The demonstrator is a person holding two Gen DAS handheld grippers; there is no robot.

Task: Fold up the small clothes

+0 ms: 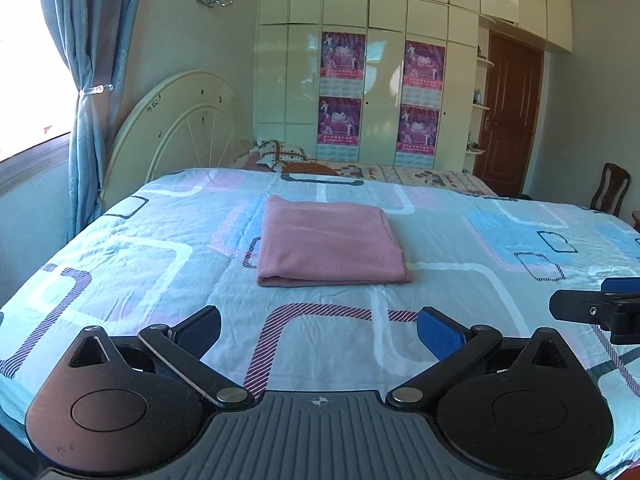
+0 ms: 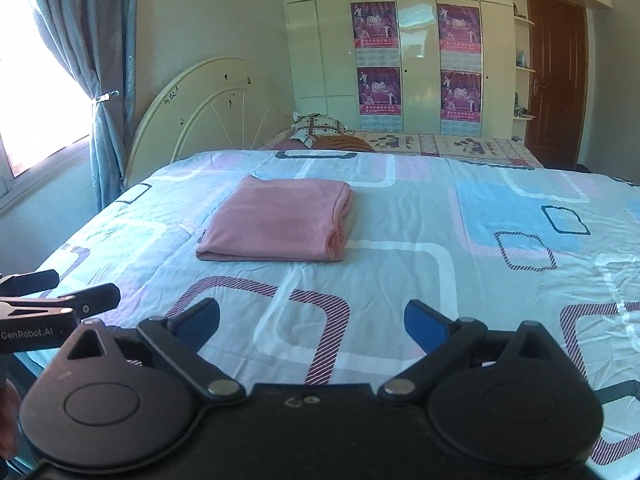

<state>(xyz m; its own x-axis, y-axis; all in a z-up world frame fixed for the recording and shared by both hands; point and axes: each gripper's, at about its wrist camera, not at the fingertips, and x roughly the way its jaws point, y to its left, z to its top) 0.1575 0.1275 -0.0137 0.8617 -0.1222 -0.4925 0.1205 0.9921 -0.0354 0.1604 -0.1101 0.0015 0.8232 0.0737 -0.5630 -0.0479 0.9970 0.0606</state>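
Pink garment lay folded into a neat rectangle, flat on the bed, roughly mid-mattress, on a sheet patterned with pale blue, pink and white rounded squares. Folded edge toward the cameras; layered ends visible along its right side in the right wrist view. Left gripper held above the near part of the bed, well short of the garment, fingers spread wide with nothing between them but bare sheet. Right gripper likewise: fingers wide apart, empty, near the bed's front edge and clear of the cloth. Each gripper caught at the margin of the other's view, side by side, not touching. Behind the bed: a cream arched headboard, a patterned pillow, a cream wardrobe carrying four purple posters, a brown door at right, blue curtains tied back beside a bright window at left.
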